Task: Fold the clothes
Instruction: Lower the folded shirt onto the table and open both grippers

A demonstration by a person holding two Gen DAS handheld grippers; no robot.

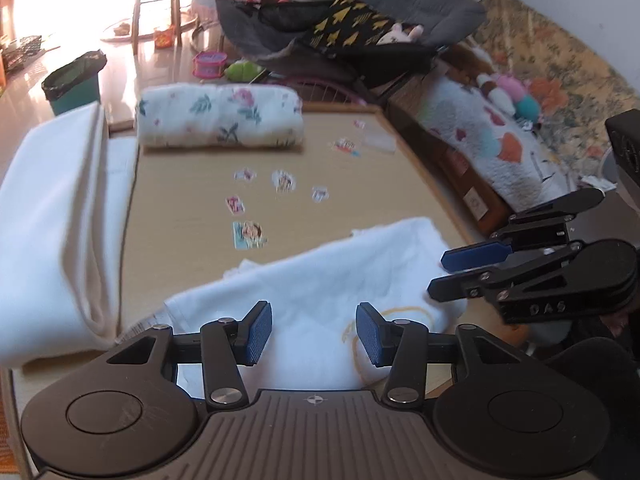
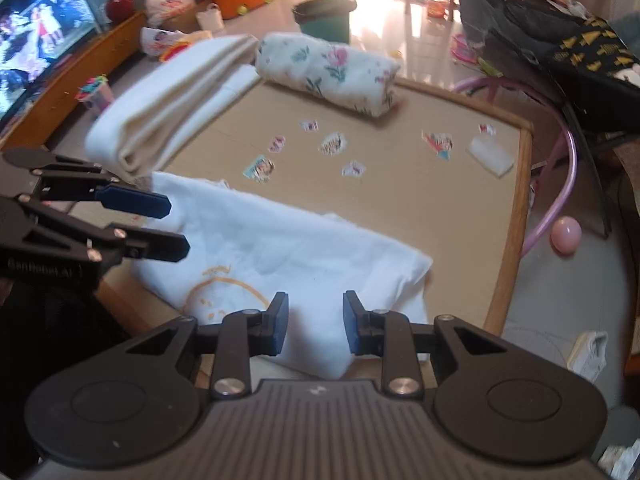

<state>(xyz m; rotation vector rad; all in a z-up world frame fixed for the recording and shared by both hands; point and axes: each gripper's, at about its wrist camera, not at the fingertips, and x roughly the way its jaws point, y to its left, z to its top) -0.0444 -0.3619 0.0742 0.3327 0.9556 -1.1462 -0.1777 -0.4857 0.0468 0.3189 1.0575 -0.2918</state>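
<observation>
A folded white garment (image 1: 320,300) is spread near the table's (image 1: 192,216) near edge; the left gripper (image 1: 314,332) and right gripper (image 2: 314,322) are held above it, jaws parted and empty.

The television (image 2: 28,32) is cut off by the frame's left edge.

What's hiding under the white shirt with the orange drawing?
The white shirt lies on the table, which pokes out around it. Stickers show on the bare part beside it. Whether more stickers are under the shirt cannot be seen; the cloth covers that spot.
</observation>
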